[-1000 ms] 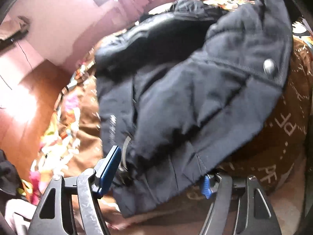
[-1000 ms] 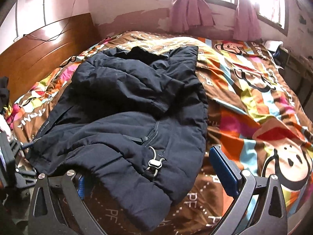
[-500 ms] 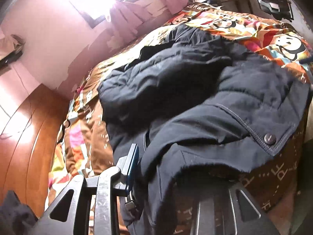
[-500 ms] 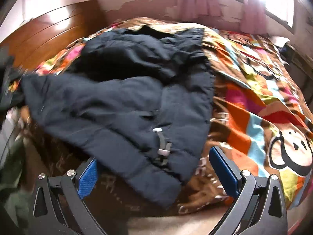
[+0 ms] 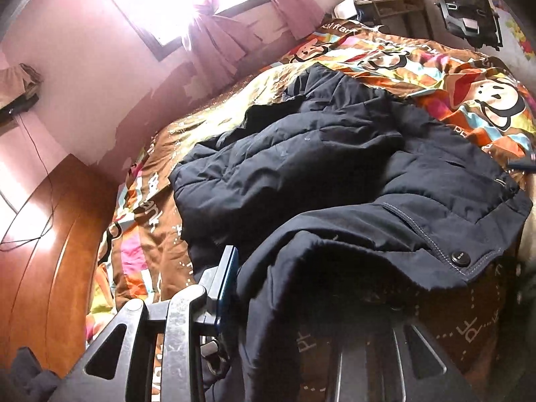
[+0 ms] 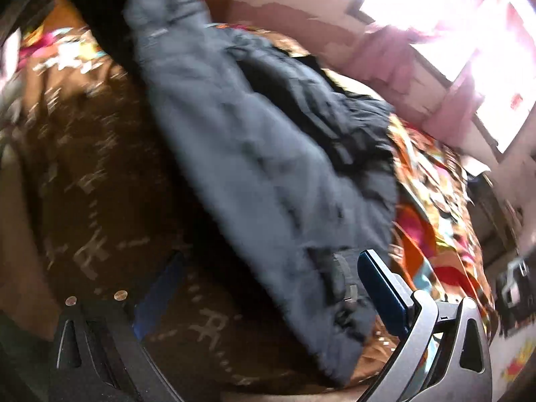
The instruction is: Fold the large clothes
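Across the brown cartoon-monkey bedspread (image 5: 445, 77) lies the dark navy padded jacket (image 5: 301, 167), spread from the bed's near edge toward the window wall. From the left wrist view, the left claw (image 5: 278, 288) has just been closing, and a bunched hem of the jacket sits between its blue pad and the hidden opposite finger, draped over the claw so it reads as gripped. A silver snap button (image 5: 458, 257) on the jacket's front flap shows just beyond that fold. My judgement is that the step in hand is lifting this near corner to begin a fold; the next move calls for carrying it over the jacket's body while the other side is also secured.

From the right wrist view, heavily blurred, the right claw (image 6: 268, 301) stands wide apart, its blue pads either side of the jacket's lower edge without pressing it. A small grey strap buckle (image 6: 348, 288) on the jacket lies just beside the right pad. This view shows the claw unloaded and the jacket's far hem, which the left view hides; the left view alone shows the held fold and a wooden headboard (image 5: 43, 251) beside the bedspread.
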